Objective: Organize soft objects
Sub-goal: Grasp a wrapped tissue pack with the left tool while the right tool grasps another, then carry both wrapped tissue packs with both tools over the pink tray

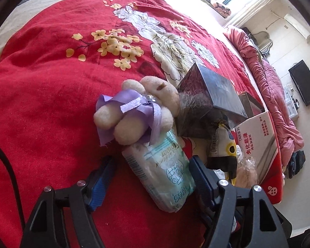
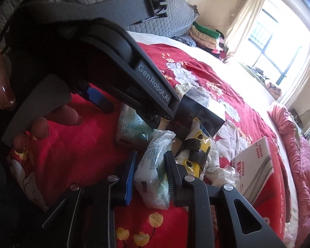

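Observation:
A beige plush bear (image 1: 142, 111) with a purple ribbon lies on the red floral bedspread (image 1: 51, 82), resting on the far end of a pale green tissue pack (image 1: 161, 171). My left gripper (image 1: 153, 169) is open, its fingers either side of that pack without pressing it. My right gripper (image 2: 149, 175) is shut on a white tissue pack (image 2: 153, 177) low over the bed. The left gripper's body (image 2: 117, 62) and the green pack (image 2: 130, 128) show in the right wrist view.
A dark glossy box (image 1: 212, 99) stands beside the bear. A yellow-black-white pouch (image 2: 194, 150), a crinkly bag (image 1: 246, 173) and a white-red carton (image 1: 264, 144) lie right of it. A pink quilt (image 1: 274, 86) lines the bed's far edge.

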`<state>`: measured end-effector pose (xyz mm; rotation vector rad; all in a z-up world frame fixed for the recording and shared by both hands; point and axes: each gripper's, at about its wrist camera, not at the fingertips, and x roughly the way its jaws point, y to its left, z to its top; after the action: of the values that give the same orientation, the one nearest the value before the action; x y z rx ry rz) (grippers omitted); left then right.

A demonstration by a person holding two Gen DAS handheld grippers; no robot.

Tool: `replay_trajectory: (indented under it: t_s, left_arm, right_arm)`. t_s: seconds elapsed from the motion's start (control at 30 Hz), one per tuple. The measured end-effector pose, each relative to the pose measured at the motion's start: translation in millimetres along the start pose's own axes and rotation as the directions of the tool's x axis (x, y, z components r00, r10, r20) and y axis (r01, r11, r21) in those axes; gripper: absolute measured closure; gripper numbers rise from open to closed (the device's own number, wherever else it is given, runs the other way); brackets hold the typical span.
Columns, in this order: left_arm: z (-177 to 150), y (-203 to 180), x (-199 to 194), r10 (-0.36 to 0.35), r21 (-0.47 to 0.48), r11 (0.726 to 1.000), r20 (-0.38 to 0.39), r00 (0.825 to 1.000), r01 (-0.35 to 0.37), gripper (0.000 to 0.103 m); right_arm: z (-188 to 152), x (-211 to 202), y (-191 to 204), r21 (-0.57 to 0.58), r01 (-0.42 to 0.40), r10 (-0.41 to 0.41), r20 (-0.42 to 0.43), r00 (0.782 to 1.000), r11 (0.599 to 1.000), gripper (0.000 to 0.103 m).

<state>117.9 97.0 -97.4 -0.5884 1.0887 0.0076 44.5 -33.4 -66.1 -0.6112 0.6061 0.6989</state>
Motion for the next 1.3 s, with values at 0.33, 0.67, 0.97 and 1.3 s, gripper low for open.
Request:
replay_trajectory:
  t_s: [0.33, 0.67, 0.97, 1.3]
  left_arm:
    - [4, -17, 15, -0.013, 0.02, 1.0, 0.001, 1.0, 0.013, 0.07]
    - [-9, -22, -5, 0.0, 0.065, 0.998, 0.039, 0.999, -0.002, 0.073]
    - [-21, -30, -34, 0.061, 0.116, 0.991, 0.107, 0.992, -0.074, 0.073]
    - [-35, -60, -68, 0.086, 0.173, 0.978, 0.181, 0.98, -0.118, 0.073]
  right_arm:
    - [-3, 2, -43, 0.208, -0.124, 0.125, 0.01, 0.992, 0.97, 0.082]
    - [-6, -7, -72, 0.308, -0.186, 0.175, 0.061, 0.983, 0.933, 0.084]
    - [-7, -33, -68, 0.329, -0.196, 0.169, 0.11, 0.98, 0.924, 0.084]
    - [-11, -63, -85, 0.373, -0.166, 0.107, 0.174, 0.979, 0.913, 0.084]
